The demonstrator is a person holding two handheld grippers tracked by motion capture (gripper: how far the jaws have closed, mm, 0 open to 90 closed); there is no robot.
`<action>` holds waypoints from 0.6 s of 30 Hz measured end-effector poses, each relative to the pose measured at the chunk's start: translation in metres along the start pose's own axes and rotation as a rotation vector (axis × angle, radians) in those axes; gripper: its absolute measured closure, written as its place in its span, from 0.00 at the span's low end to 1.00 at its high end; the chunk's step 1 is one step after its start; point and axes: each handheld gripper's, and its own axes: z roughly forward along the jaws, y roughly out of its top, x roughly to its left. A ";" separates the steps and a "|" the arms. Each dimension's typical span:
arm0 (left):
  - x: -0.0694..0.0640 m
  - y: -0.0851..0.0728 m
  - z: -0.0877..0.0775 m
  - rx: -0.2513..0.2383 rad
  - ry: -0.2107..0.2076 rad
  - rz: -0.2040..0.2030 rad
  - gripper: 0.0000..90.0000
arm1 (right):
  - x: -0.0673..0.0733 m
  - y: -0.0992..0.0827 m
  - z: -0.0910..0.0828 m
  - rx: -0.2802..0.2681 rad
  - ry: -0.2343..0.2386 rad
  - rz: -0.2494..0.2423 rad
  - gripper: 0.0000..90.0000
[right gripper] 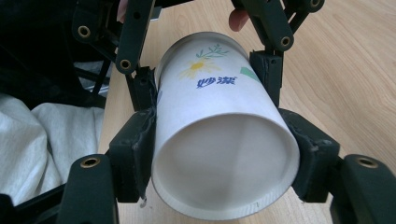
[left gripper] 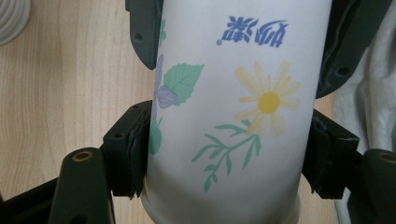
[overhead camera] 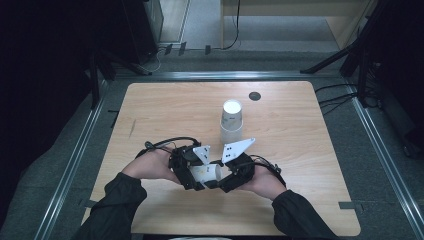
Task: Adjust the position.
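A white paper cup [overhead camera: 207,172] printed with a yellow daisy and green leaves lies on its side just above the wooden table [overhead camera: 165,110], near its front edge. My left gripper [overhead camera: 192,175] is shut on one end and my right gripper [overhead camera: 227,175] on the other. In the left gripper view the cup [left gripper: 233,116] sits between the left gripper's [left gripper: 229,154] pads, with the right gripper's black jaws clamped farther up. In the right gripper view the cup's closed base [right gripper: 224,172] faces the camera, and the right gripper [right gripper: 223,156] presses both of its sides.
A stack of upturned white cups [overhead camera: 232,122] stands mid-table beyond the grippers, and its ribbed edge [left gripper: 11,18] shows in the left gripper view. A small black disc [overhead camera: 255,96] lies near the far edge. White cloth [right gripper: 46,140] hangs at the table's near side.
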 end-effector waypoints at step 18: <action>0.011 -0.022 -0.013 -0.174 0.007 -0.077 0.10 | -0.006 0.000 -0.027 -0.066 -0.034 -0.010 0.38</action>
